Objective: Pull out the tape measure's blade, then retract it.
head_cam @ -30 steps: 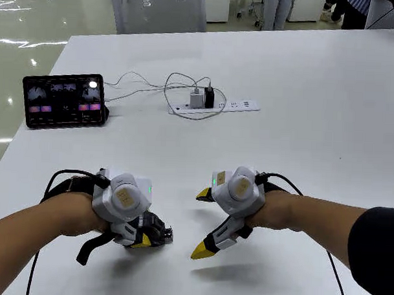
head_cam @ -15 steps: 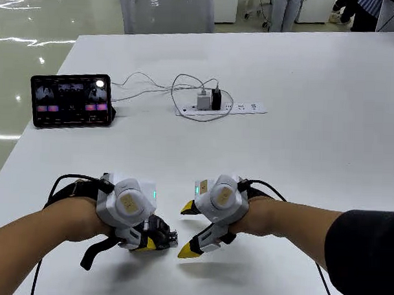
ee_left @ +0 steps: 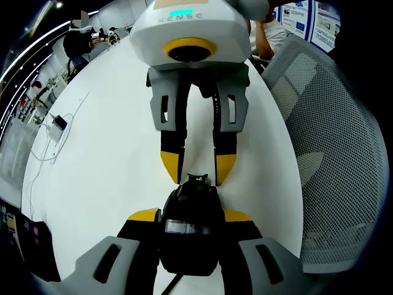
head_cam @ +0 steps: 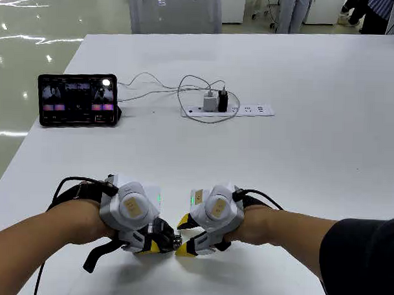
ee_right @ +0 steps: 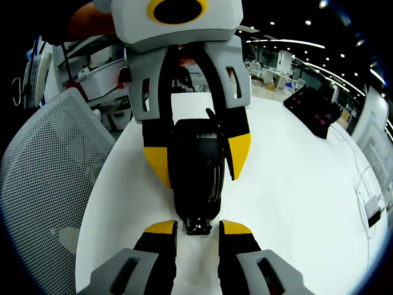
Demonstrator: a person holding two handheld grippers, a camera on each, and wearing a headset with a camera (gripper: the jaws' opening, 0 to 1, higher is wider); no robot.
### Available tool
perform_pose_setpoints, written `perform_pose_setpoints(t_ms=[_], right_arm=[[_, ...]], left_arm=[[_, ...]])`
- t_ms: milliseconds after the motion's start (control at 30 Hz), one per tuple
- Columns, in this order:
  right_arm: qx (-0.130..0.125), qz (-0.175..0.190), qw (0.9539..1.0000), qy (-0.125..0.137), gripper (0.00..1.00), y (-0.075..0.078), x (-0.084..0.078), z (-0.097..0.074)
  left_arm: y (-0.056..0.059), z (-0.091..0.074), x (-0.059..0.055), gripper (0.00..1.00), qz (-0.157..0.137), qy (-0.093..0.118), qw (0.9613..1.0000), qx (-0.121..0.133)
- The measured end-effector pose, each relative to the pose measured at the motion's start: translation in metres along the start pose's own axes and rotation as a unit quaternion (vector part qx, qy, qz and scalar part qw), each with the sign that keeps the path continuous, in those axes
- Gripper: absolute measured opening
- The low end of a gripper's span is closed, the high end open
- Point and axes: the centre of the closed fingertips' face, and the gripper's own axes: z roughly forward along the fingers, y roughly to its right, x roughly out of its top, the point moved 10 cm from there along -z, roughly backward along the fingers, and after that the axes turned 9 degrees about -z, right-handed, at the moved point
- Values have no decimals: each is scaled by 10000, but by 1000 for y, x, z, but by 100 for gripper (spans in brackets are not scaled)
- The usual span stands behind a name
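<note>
While the left tool is clenched on the black plastic-cased tape measure, with a yellow pad on each flat side of the case, the right tool faces it nose to nose. The case mouth points straight at the right tool. The blade's small metal end hook sits right at the case mouth, between the right tool's yellow tips. A sliver of gap shows on each side of the hook, so the right tool reads as released, not pinching. In the head view both tools are low over the white counter, near its front edge and almost touching, with the tape measure on the left tool's side. A black tablet and a white power strip are well apart, farther back.
</note>
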Motion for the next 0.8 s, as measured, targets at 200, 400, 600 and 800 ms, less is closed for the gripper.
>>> perform_pose_setpoints(t_ms=[200,400,600,800], right_arm=[[-29,-61,9999,-82,13,1,2,2],[32,25,9997,-235,13,2,2,5],[35,123,9997,-187,11,2,0,5],[84,35,9997,-218,10,2,0,4]], left_arm=[[0,0,0,32,8,25,10000,0],[0,0,-1,32,8,44,10000,13],[1,-1,-2,32,8,96,10000,21],[0,-1,-2,32,-20,89,10000,15]])
